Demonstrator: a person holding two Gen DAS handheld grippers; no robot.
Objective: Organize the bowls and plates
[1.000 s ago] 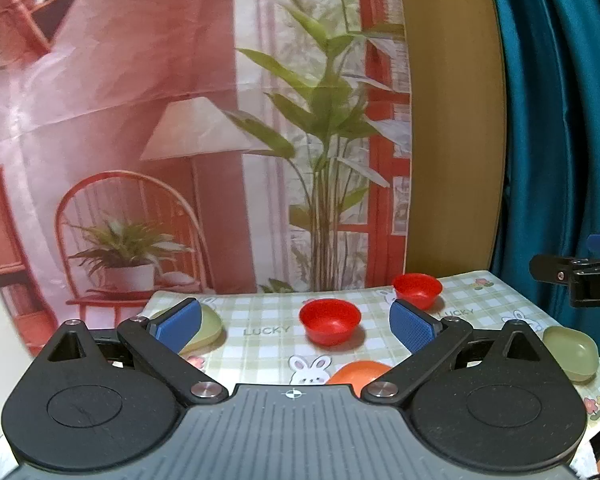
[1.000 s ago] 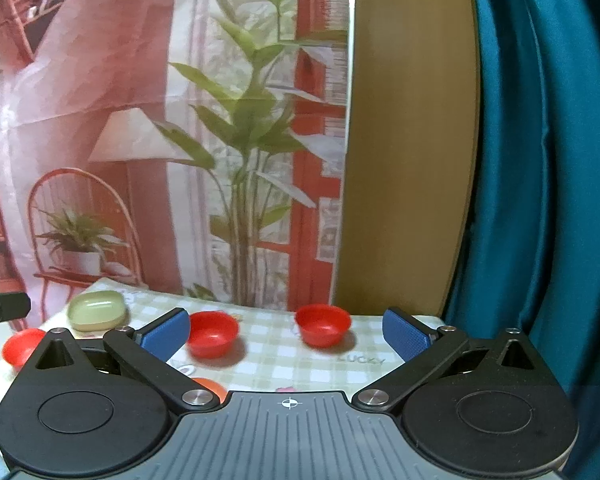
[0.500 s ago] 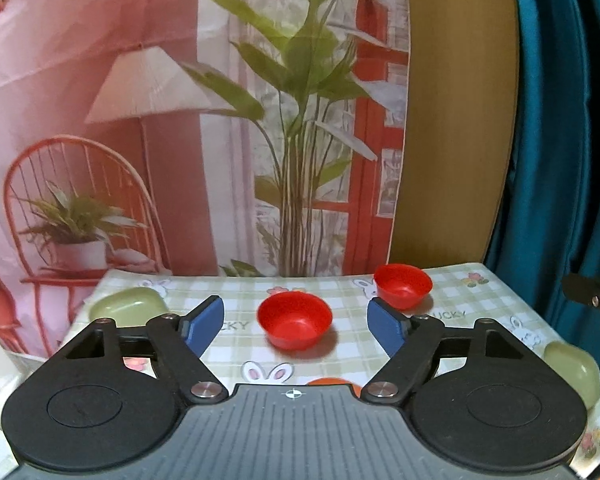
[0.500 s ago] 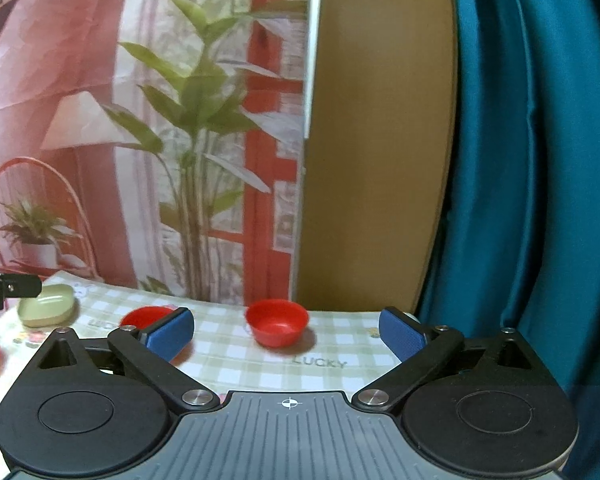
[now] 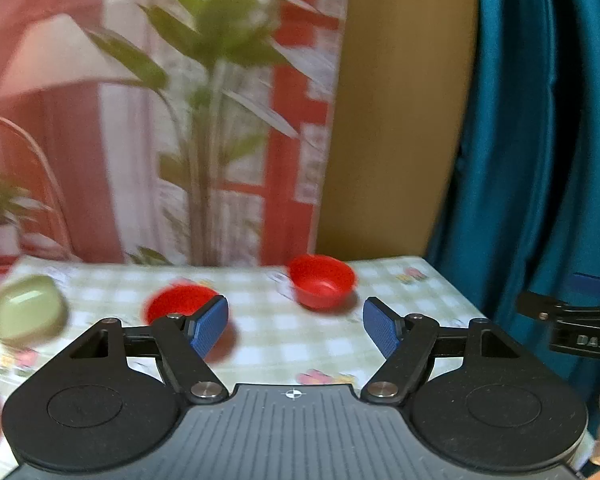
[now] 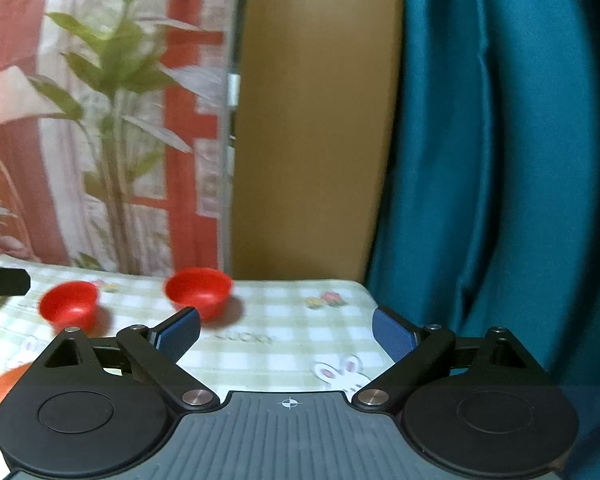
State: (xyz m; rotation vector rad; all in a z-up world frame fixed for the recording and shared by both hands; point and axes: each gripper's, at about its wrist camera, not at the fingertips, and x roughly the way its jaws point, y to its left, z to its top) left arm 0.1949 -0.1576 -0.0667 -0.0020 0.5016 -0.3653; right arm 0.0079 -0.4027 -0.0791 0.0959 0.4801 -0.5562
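Swinging rightward since a second ago, both views now frame the far red bowl (image 5: 322,286) ahead, so I judge it the next pick. The left gripper (image 5: 295,326) hangs wide open, empty, touching nothing; the near red bowl (image 5: 180,308) sits behind its left fingertip. The right gripper (image 6: 286,334) is equally spread and empty, with the same far bowl beyond its left finger.
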